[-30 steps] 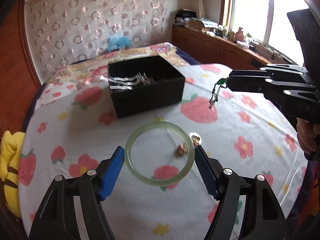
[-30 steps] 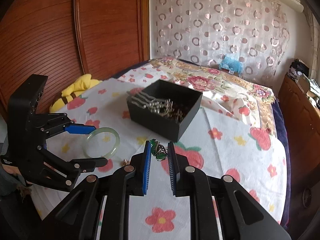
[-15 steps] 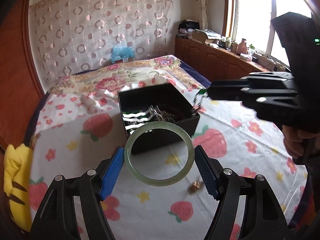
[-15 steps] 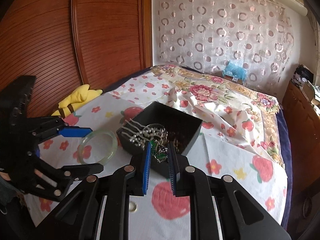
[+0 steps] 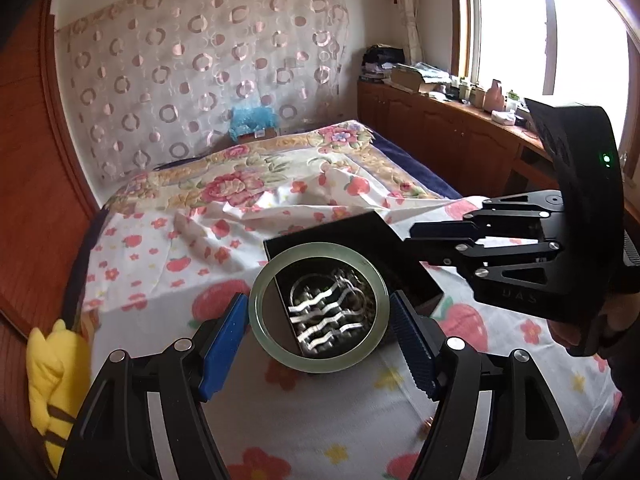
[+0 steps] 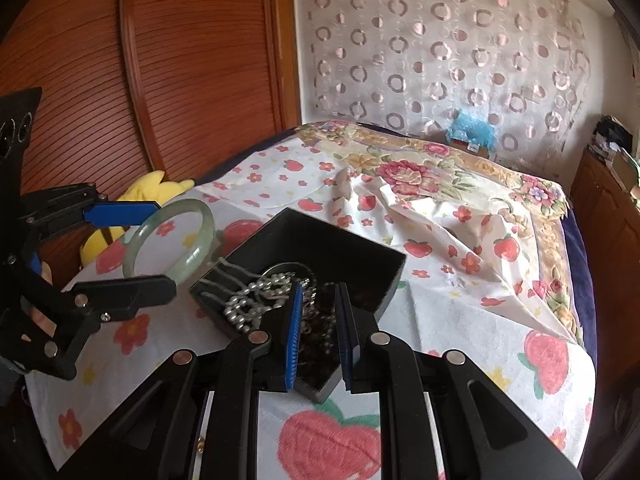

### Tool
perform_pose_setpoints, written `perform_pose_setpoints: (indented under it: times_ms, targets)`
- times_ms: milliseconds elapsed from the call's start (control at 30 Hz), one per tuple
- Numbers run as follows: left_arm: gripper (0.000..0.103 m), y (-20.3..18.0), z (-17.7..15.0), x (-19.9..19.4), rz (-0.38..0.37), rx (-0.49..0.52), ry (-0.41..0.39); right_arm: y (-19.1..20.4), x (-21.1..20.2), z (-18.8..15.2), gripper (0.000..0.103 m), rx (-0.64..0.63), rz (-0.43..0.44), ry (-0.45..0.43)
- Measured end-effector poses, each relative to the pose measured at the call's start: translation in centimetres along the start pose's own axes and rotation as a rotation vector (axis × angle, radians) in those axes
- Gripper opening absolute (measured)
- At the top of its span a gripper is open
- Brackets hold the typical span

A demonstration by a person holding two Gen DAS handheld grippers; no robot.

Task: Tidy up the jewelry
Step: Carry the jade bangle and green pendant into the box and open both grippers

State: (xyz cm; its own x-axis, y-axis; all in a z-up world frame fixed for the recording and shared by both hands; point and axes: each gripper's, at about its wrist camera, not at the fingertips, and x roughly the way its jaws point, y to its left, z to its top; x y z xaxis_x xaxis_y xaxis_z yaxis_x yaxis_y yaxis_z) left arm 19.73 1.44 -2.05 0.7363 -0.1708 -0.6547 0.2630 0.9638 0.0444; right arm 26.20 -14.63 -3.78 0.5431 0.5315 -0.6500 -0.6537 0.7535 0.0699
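Right gripper (image 6: 318,300), fingers nearly together, over a black jewelry box (image 6: 320,248); left gripper (image 6: 140,248) at nine o'clock grips a green bangle (image 6: 170,236).

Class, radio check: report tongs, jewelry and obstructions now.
Left tongs shut on jade bangle, near black box. Right tongs narrow over box; pendant not visible. Nothing blocking.

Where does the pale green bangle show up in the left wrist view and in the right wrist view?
Left wrist view: the green bangle sits at lower centre, gripped between the left tool's blue pads, in front of the black jewelry box.
Right wrist view: the bangle is at middle left, gripped by the left tool, just left of the box.
Shared landmark: the black jewelry box.
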Motion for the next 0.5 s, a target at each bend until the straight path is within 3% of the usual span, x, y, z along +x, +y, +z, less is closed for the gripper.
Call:
perform_pose_setpoints:
  times_ms: [500]
  targets:
    - [0.069, 0.7, 2.7, 5.1, 0.004, -0.007, 0.032, -2.7, -0.3, -1.8, 0.018, 0.063, -0.019, 0.001]
